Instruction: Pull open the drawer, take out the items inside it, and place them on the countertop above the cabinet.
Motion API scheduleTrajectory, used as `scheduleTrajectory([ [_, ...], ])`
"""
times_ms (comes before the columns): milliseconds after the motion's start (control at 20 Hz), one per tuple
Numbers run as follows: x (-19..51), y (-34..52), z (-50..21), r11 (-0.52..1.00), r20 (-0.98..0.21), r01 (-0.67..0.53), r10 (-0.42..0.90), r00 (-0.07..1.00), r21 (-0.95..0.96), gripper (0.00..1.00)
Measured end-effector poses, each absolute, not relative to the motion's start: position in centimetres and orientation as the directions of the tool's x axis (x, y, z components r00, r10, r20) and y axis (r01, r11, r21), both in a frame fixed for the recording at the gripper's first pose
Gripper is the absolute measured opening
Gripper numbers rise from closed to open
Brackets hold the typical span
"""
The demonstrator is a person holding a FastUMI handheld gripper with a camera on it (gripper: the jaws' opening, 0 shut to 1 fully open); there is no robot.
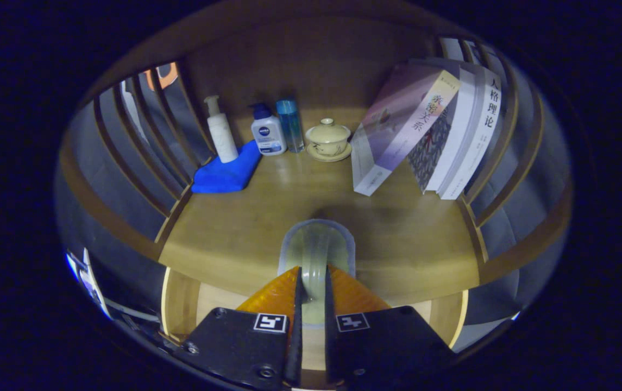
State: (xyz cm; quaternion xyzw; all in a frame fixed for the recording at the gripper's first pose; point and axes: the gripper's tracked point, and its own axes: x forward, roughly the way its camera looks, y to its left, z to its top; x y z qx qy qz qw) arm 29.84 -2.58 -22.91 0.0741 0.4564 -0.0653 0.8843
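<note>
Countertop [267,228] holds a NIVEA bottle [268,136]; tool [311,288] clamped on a translucent roll [316,252].

Dim booth, wooden slatted shelf sides [142,146], back panel [311,70]

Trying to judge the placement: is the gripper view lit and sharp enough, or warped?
Gripper view: dim and evenly lit, no glare; a soft shadow lies on the wooden countertop beyond the pale translucent roll that the tongs pinch; fisheye bends the shelf's wooden slats; the leaning books look sharp.
</note>
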Motion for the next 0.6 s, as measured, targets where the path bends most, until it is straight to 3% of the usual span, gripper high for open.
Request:
scheduleTrajectory([
  [600, 34.1, -2.8, -24.9, 0.978, -0.847, 0.207, -0.104, 0.521, 0.006, 0.20],
])
